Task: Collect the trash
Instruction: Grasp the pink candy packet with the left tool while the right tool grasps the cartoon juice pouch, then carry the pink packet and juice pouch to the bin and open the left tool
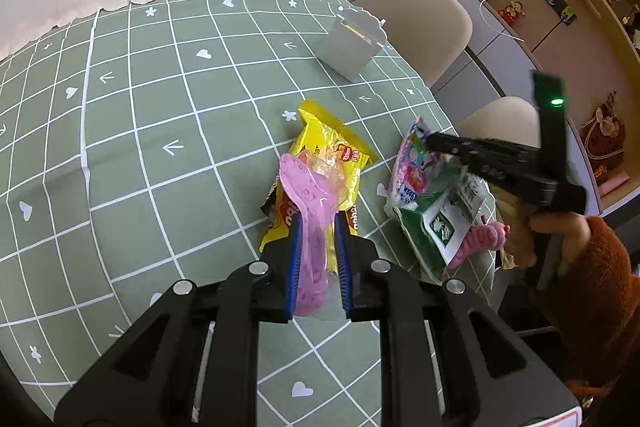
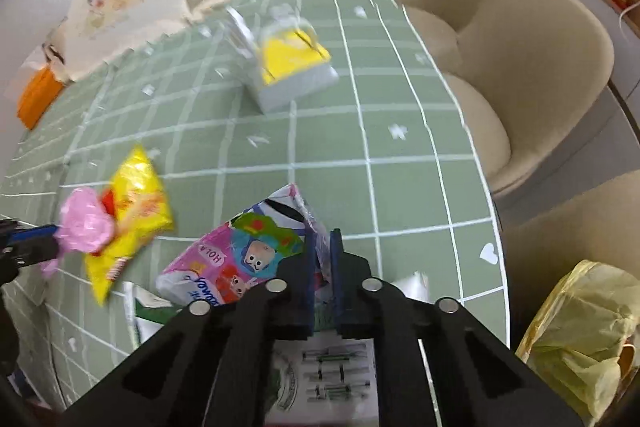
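The left tongs (image 1: 316, 227) clamp a pink wrapper (image 1: 306, 211) above the yellow snack bag (image 1: 340, 147) on the counter (image 1: 160, 115). At three o'clock, the right tongs (image 1: 434, 143) pinch a colourful packet (image 1: 412, 163).

"HOLA" — pink cartoon wrapper (image 2: 236, 263).

Glossy plastic wrappers (image 1: 332, 163) (crinkled, shiny) lie on a matt cloth tablecloth (image 1: 160, 115).

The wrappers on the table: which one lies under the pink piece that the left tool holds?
The yellow wrapper. The colourful cartoon wrapper and green packet lie apart, by the right tool.
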The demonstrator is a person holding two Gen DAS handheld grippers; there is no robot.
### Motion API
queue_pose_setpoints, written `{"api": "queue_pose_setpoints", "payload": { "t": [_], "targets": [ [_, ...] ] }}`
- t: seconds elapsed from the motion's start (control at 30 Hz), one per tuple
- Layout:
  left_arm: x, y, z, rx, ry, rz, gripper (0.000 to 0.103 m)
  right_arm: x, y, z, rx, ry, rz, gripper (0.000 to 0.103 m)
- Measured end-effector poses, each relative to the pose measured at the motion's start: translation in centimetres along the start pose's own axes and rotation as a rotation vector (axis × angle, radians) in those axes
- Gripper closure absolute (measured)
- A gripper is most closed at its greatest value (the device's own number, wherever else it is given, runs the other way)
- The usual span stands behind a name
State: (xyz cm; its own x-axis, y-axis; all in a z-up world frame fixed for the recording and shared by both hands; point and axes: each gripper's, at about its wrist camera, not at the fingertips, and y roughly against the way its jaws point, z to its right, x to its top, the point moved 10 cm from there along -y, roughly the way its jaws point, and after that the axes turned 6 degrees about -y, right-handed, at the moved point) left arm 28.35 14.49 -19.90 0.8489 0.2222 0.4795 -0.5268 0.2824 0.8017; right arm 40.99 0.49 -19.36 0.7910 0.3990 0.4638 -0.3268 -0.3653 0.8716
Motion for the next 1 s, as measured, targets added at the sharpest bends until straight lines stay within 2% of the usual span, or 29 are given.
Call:
{"api": "queue_pose_setpoints", "payload": {
  "t": [0.2, 0.37, 0.57, 0.7, 0.83, 1.0],
  "targets": [
    [-0.3, -0.1, 0.1, -0.001, -0.010, -0.007, 0.088, 2.4, 6.5, -1.4, 0.047, -0.050, 0.162, 0.097],
    [-1.2, 0.1, 0.6, -0.022, -0.018, -0.015, 0.088, 2.8, 10.6, -1.8, 0.024, -0.048, 0.240, 0.097],
    [-1.6, 1.7, 1.4, -0.047, -0.041, 0.014, 0.088, 1.1, 13.6, -1.4, -0.011, -0.061, 0.277, 0.097],
    [-0.5, 3.4, 2.4, -0.060, -0.066, 0.052, 0.088, -0.4, 15.6, -0.5, -0.043, -0.087, 0.301, 0.097],
    [1.1, 5.4, 4.2, -0.084, -0.101, 0.098, 0.088, -1.7, 18.1, 0.7, -0.080, -0.119, 0.335, 0.097],
    [3.2, 7.4, 8.3, -0.141, -0.175, 0.140, 0.088, -3.7, 22.0, 2.5, -0.151, -0.142, 0.390, 0.097]
  ]
}}
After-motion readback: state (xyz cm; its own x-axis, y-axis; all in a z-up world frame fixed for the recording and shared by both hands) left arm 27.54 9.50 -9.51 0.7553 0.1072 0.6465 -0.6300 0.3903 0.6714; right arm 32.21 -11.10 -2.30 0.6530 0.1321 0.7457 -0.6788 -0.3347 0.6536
